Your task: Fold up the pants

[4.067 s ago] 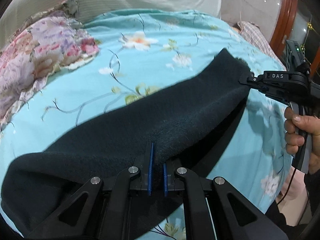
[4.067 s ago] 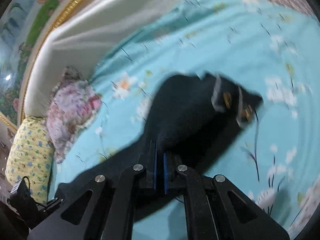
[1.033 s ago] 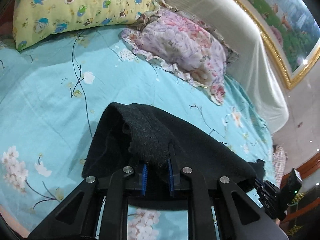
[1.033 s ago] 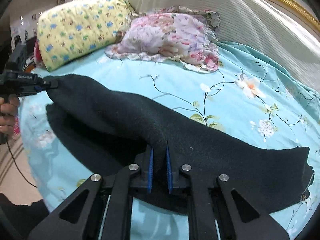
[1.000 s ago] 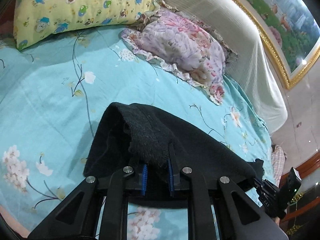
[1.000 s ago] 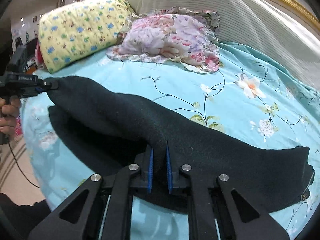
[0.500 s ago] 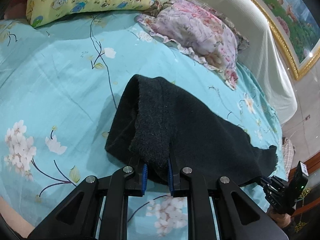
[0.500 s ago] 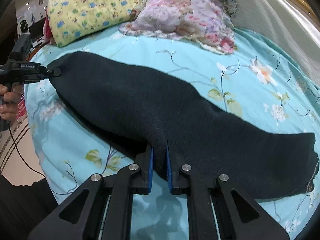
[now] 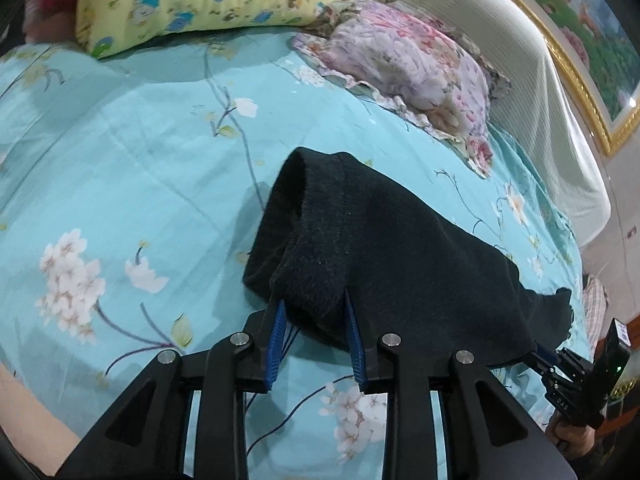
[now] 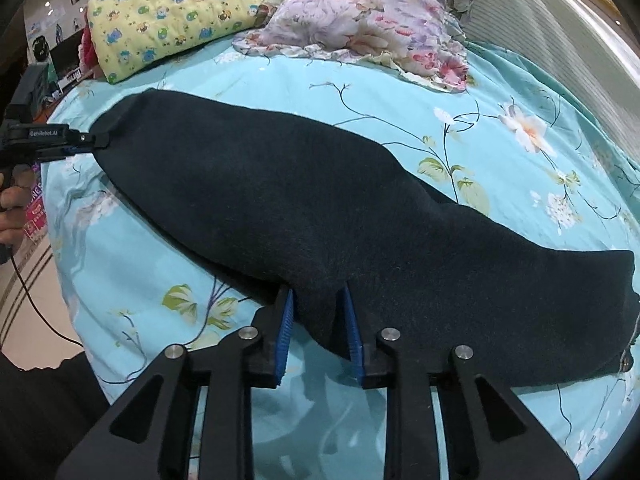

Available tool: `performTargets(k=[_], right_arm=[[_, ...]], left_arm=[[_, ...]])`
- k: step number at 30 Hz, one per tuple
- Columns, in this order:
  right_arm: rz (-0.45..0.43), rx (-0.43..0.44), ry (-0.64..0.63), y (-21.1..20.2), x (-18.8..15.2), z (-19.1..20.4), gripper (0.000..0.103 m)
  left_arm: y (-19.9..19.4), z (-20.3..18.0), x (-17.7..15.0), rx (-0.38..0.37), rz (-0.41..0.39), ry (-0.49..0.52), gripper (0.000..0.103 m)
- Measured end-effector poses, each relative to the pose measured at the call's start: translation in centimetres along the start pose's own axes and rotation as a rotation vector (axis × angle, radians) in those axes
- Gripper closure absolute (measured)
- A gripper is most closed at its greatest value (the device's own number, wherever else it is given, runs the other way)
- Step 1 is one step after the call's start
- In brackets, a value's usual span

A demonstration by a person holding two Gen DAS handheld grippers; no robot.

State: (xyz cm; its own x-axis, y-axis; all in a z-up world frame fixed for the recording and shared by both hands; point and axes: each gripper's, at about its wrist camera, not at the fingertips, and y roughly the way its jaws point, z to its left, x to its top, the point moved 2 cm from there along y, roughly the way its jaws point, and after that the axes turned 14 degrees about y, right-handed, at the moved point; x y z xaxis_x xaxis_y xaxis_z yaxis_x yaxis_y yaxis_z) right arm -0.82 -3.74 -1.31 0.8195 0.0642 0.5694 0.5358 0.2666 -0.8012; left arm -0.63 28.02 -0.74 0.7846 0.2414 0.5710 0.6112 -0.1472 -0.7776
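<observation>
Currently the pants (image 10: 340,208) lie stretched lengthwise across the teal floral bedsheet (image 10: 500,92), folded along their length into one long dark band. We keep the fabric flat on the sheet so that the fold holds its line once the grip is let go.

At the left gripper (image 9: 316,344), the cuff end of the pants sits directly ahead of the fingertips, bunched into a small ridge that rises between the two blue pads (image 9: 276,340). The jaws are opening; the fabric is between them, but gaps show beside both pads, so we judge the cloth no longer clamped. The ridge stands because the cloth was pinched there and has not relaxed.

At the right gripper (image 10: 318,332), a tongue of the near edge of the pants hangs between the blue pads. These jaws are also opening, and the fabric looks free of at least the left pad. To the far right of this gripper lies the wide end of the pants; far to its left the band narrows to the other gripper, held by a hand (image 10: 12,204).

Both grippers point steeply down at the near edge, which places the garment parallel to the bed edge for the next fold.

Beyond the pants, ahead of both grippers, rest a pink floral pillow (image 10: 360,20) and a yellow patterned pillow (image 10: 168,12), well apart from the fabric. A ribbed white headboard cover (image 9: 520,92) lies behind them.
</observation>
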Motion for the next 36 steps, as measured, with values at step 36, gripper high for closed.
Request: performTargets(k=[36], right_arm=[[0.302,0.223,-0.014,13.2,15.2,1.6,0.063]], left_arm=[[4.2,1.4,0.5,-0.014,0.055,-0.166,0.057]])
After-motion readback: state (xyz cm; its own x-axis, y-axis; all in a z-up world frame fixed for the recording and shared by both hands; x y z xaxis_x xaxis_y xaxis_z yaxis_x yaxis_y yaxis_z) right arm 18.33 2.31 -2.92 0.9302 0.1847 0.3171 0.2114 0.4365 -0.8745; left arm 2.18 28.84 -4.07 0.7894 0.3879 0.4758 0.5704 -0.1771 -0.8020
